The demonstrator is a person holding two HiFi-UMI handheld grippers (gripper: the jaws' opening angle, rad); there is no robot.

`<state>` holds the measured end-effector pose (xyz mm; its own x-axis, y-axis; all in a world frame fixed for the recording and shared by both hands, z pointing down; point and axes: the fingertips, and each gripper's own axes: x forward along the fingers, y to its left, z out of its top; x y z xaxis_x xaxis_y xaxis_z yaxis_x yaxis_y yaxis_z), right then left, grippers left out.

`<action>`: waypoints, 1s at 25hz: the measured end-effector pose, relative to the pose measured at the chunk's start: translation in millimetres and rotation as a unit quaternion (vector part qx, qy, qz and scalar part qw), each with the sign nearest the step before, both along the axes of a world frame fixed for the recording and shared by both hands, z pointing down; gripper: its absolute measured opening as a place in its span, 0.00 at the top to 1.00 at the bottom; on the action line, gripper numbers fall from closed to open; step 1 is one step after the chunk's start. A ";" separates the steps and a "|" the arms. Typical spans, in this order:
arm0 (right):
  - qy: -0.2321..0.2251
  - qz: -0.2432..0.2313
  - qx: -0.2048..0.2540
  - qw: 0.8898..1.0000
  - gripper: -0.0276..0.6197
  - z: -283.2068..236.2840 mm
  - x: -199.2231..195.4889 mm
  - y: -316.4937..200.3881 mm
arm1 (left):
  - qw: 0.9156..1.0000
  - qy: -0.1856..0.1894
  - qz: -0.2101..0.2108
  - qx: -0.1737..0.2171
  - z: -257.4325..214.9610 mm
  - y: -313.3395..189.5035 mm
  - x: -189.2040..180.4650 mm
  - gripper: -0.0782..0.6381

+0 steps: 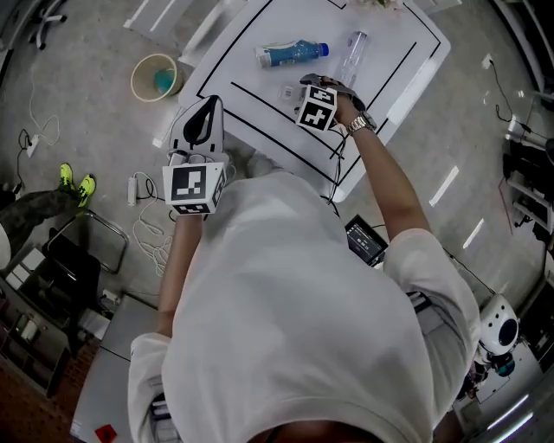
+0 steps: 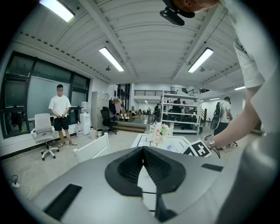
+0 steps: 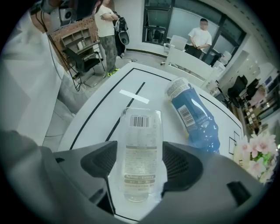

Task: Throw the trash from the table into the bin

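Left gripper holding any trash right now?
No, in the left gripper view the left gripper has its jaws closed together with nothing between them.

In the head view the flowers (image 1: 379, 3) are cut off at the 12 o'clock edge. The blue-green thing (image 1: 164, 80) in the bin (image 1: 135, 80) is too small to tell. In the right gripper view the right gripper (image 3: 140, 157) hides one end of the blue bottle (image 3: 194, 116) at 4 o'clock.
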<state>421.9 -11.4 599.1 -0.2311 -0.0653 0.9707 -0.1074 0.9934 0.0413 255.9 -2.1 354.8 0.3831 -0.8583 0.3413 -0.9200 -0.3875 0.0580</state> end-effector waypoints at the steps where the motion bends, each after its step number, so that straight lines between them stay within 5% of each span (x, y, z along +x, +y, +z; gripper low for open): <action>1: -0.004 0.003 0.002 1.000 0.44 -2.5 -1.9 0.9 | 1.000 0.001 -0.003 0.001 0.4 1.6 -3.3 0.88; 13: -0.097 0.080 0.061 0.990 0.44 -73.5 -70.3 23.7 | 0.999 0.031 -0.023 0.015 -4.2 28.8 -65.2 0.88; 25: -0.239 0.204 0.041 0.949 0.44 -121.9 -276.9 71.8 | 0.994 0.060 -0.086 0.026 3.9 92.1 -253.7 0.88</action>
<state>145.0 60.4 477.1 -0.5821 -0.3152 0.7496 -0.5085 0.8604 -0.0331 2.1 90.0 358.7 0.2645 -0.9298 0.2560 -0.9606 -0.2307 0.1547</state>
